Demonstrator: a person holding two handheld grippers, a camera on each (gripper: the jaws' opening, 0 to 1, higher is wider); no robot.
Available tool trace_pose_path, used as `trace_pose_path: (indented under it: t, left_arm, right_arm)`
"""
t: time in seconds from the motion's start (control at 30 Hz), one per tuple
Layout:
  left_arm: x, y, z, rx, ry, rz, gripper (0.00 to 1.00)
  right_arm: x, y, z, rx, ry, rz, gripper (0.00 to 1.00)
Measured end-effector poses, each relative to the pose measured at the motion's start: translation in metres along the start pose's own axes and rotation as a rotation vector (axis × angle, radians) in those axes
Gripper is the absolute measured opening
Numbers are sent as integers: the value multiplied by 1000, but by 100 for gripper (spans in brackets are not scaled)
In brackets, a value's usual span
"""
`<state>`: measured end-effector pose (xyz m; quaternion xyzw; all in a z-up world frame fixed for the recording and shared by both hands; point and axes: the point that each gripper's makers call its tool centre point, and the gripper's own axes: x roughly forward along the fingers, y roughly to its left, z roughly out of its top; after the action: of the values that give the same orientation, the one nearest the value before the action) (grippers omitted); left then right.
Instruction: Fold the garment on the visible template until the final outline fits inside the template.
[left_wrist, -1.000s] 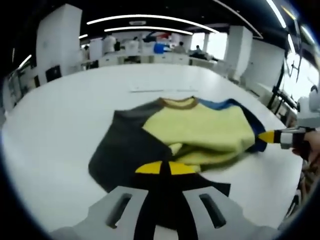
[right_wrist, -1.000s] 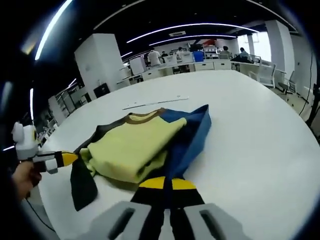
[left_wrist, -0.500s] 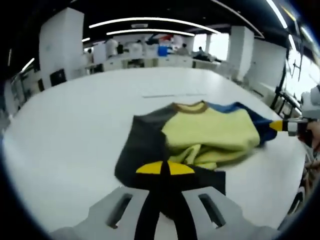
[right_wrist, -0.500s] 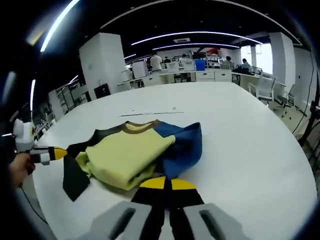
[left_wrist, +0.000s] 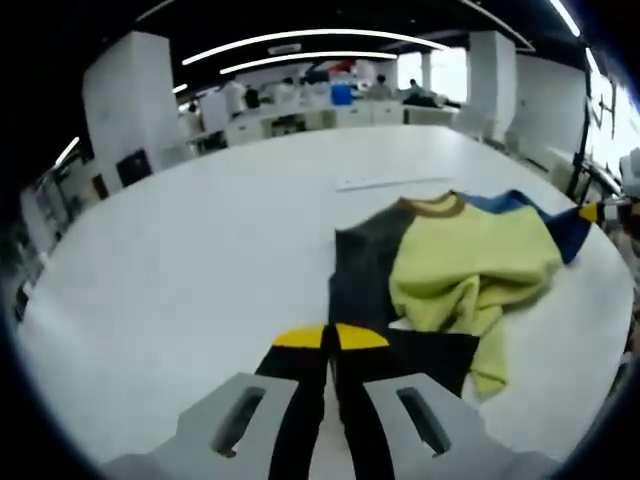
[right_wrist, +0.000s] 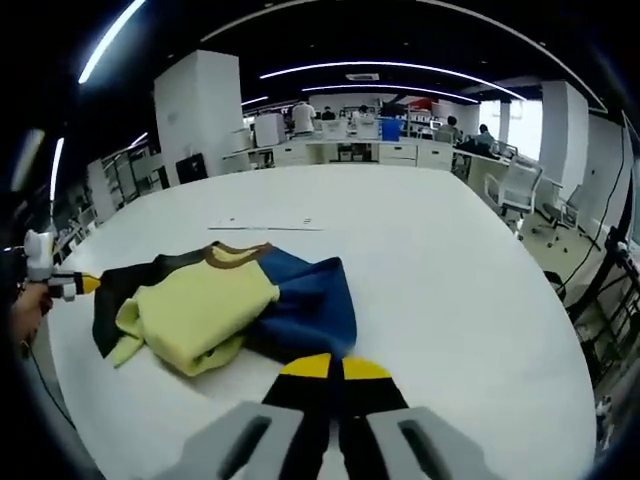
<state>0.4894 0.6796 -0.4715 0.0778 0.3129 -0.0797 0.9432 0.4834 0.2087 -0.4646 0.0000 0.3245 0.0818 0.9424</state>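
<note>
The garment lies bunched on the white table (left_wrist: 200, 260), with a dark grey part (left_wrist: 365, 270), a crumpled yellow middle (left_wrist: 470, 265) and a blue part (left_wrist: 540, 212). My left gripper (left_wrist: 330, 338) is shut on the dark grey edge at the bottom of the left gripper view. The right gripper view has the blue part (right_wrist: 310, 310) nearest, then the yellow (right_wrist: 195, 315) and the dark grey (right_wrist: 125, 290). My right gripper (right_wrist: 335, 367) is shut on the blue edge. Each gripper also shows at the other view's edge: the right gripper (left_wrist: 600, 210) and the left gripper (right_wrist: 65, 287).
A thin pale template line (left_wrist: 390, 182) is marked on the table just beyond the garment's brown collar (right_wrist: 235, 252). A hand (right_wrist: 25, 310) holds the left gripper. Desks, chairs (right_wrist: 515, 195) and people stand far behind the table. The table edge curves close on the right (right_wrist: 590, 400).
Both views have swung and drawn back. The garment now sits to the right in the left gripper view and left in the right gripper view. Its yellow middle is more crumpled.
</note>
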Motion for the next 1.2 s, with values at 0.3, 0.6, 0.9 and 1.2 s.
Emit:
trace_pose_path:
  t: [0.3,0.6,0.9,1.2]
  left_arm:
    - [9,34,-5,66,30,64,0]
    - [11,42,-13,82,64,86,0]
    - [14,57,-17,84,78,109,0]
    - [13,74,-17,88,82,146,0]
  right_arm:
    - [5,-42,4,9,41,-57,0]
    - [8,-75,0,2,92,-91,0]
    - [14,-100,-7,27,137,-122,0]
    - [13,-108,-5,-21,172,-141,0]
